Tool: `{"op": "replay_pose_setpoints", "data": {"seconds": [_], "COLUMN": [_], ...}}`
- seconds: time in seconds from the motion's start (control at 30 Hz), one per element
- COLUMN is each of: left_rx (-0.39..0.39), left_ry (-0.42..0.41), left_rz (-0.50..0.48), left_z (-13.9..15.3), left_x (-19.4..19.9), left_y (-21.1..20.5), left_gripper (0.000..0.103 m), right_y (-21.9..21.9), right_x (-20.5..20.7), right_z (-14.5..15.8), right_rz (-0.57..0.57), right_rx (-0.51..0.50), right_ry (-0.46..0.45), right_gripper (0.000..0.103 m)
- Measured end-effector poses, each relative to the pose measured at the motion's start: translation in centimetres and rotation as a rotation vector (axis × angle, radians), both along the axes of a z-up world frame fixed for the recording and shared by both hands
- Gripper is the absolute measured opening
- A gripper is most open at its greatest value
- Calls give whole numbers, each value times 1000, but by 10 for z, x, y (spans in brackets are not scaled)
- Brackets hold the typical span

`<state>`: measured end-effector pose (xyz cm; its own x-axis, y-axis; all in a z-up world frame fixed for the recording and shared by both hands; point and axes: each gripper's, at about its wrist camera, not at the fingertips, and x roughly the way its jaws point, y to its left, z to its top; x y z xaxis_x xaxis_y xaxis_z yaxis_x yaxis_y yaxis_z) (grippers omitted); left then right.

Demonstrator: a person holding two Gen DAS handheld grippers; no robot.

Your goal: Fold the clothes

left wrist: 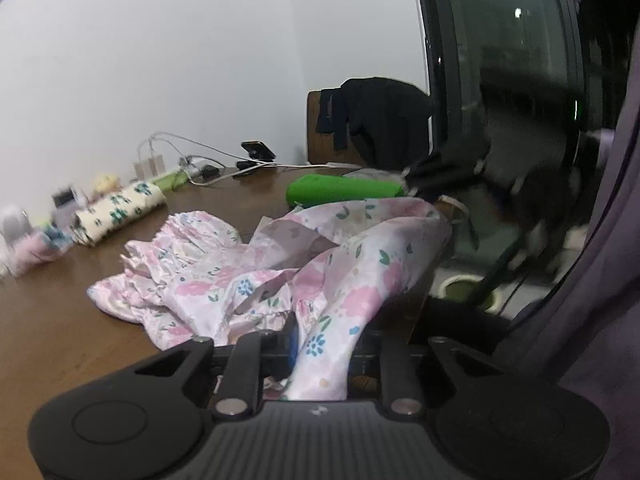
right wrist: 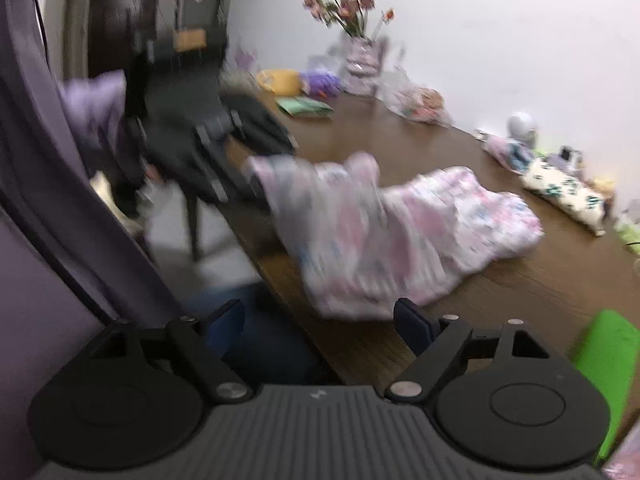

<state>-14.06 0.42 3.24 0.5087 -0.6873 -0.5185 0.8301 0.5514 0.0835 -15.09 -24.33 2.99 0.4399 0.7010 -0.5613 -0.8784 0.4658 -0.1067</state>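
A pink floral garment (left wrist: 224,280) (right wrist: 420,224) lies crumpled on the brown wooden table (left wrist: 60,320) (right wrist: 540,288), one end hanging over the table's near edge. My left gripper (left wrist: 320,344) is shut on that end; the cloth runs up between its two fingers. The right wrist view shows the same gripper (right wrist: 256,176), blurred, holding the garment's left corner at the table edge. My right gripper (right wrist: 320,320) stands open just short of the garment, its blue-padded fingers wide apart with nothing between them. It appears blurred above the garment's far side in the left wrist view (left wrist: 452,168).
A green flat item (left wrist: 344,192) (right wrist: 608,352) lies beside the garment. A rolled cream cloth with green flowers (left wrist: 120,212) (right wrist: 564,192), chargers with cables (left wrist: 180,164), a flower vase (right wrist: 356,52) and small items line the wall. A chair with dark clothing (left wrist: 380,128) stands behind.
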Motion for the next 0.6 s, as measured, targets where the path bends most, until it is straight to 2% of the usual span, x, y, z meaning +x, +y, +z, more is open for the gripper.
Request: {"op": "replay_pose_setpoints", "data": {"seconds": [0.13,0.3,0.4,0.5,0.6], "left_rx": [1,-23,-41,-64,-91], "left_ry": [97,230,294,329,343], "left_rz": [-56,-98,-118,-109,-102], "left_z": [7,13,13,13,12], "left_x": [8,15,22,28,33], "left_y": [-2,4,8,12,15], "left_gripper": [17,17,17,17,17], "right_y": [5,9,14,11,-11], "right_x": [1,2,6,9,10], "right_z": [-16,-14,-13,-11,-7], "right_rz": [-49,32,84,76,-6], "right_rx": [-36,29,6,-62,-35], "right_ry": [-112,-234,-282,-239,-230], "right_gripper": [83,82,82,83,89]}}
